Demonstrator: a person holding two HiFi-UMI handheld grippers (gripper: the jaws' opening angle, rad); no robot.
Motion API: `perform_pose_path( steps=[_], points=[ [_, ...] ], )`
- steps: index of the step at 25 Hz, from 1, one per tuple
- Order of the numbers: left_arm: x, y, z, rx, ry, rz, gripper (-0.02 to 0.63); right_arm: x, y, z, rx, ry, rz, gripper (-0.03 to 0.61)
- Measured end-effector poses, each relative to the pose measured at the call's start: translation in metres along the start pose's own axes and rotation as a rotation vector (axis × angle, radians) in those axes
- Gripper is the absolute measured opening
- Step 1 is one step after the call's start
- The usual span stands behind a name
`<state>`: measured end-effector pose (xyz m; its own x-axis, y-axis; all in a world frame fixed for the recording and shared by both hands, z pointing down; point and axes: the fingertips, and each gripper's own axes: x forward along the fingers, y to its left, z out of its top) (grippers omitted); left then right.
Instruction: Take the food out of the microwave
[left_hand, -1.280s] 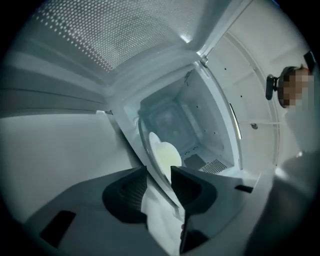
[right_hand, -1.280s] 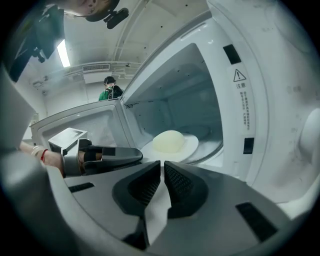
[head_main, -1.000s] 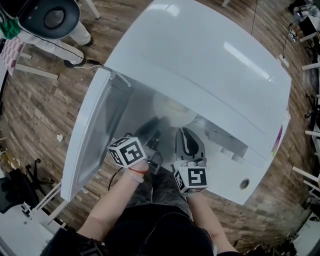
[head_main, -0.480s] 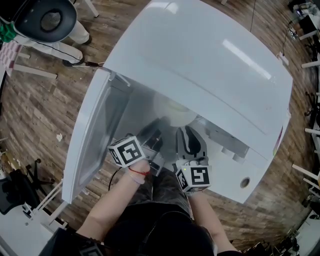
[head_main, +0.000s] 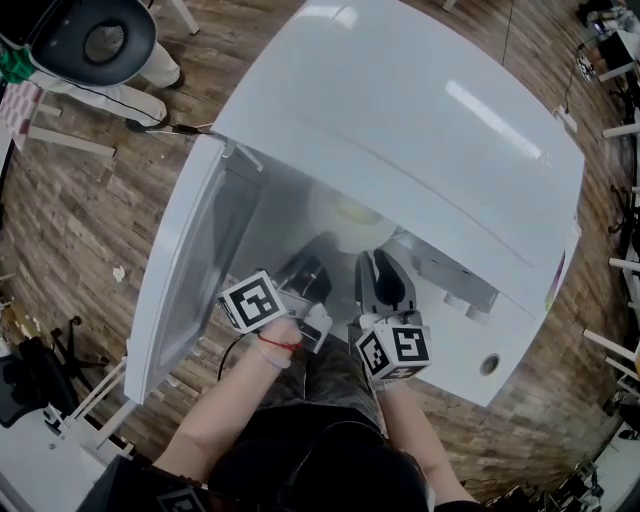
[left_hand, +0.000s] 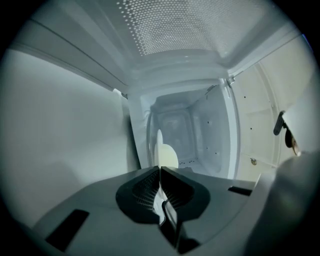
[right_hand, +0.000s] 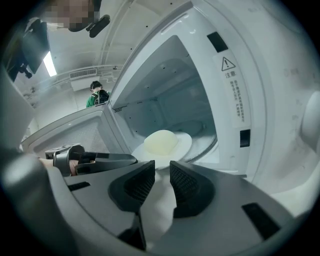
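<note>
The microwave (head_main: 420, 130) is glossy white outside and pale grey-white in its cavity. Inside it the food (right_hand: 160, 141) is pale yellow and the plate (right_hand: 186, 143) white. The inner face of the microwave's door (head_main: 185, 270) carries a fine grid of dots. Beside the cavity opening, a white label (right_hand: 234, 95) bears black print and a warning triangle. In front of the microwave, the left gripper (left_hand: 160, 170) and right gripper (right_hand: 162, 167) are dark grey with ribbed black pads, and each carries a cube with black-and-white square markers. Around the microwave, the floor (head_main: 60, 200) is brown wood planks.

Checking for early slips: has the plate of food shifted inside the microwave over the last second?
No: the plate stays at the same spot under the microwave's front edge.
</note>
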<state>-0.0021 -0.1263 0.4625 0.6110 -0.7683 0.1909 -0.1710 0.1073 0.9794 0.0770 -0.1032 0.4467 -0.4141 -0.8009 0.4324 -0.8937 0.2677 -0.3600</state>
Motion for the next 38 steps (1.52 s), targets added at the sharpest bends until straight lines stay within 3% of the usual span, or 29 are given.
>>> perform_pose_path(
  steps=[3,8,14,20,27,38],
  points=[
    [0.000,-0.004,-0.001,-0.080,-0.027,-0.025,0.018,0.000,0.000,0.000,0.020,0.005,0.001,0.090],
    [-0.001,-0.007,-0.003,-0.132,-0.049,-0.061,0.017,-0.002,-0.002,-0.002,0.050,0.005,-0.005,0.091],
    [-0.008,-0.007,-0.005,-0.151,-0.065,-0.082,0.017,-0.007,-0.001,-0.003,0.118,-0.002,0.005,0.100],
    [-0.017,-0.008,-0.005,-0.161,-0.088,-0.116,0.017,-0.009,0.002,-0.005,0.267,-0.022,0.061,0.100],
    [-0.025,-0.005,-0.007,-0.136,-0.096,-0.140,0.017,-0.011,0.008,-0.006,0.366,-0.034,0.125,0.100],
    [-0.037,-0.006,-0.014,-0.133,-0.099,-0.182,0.018,-0.011,0.003,-0.008,0.490,-0.029,0.128,0.100]
  ],
)
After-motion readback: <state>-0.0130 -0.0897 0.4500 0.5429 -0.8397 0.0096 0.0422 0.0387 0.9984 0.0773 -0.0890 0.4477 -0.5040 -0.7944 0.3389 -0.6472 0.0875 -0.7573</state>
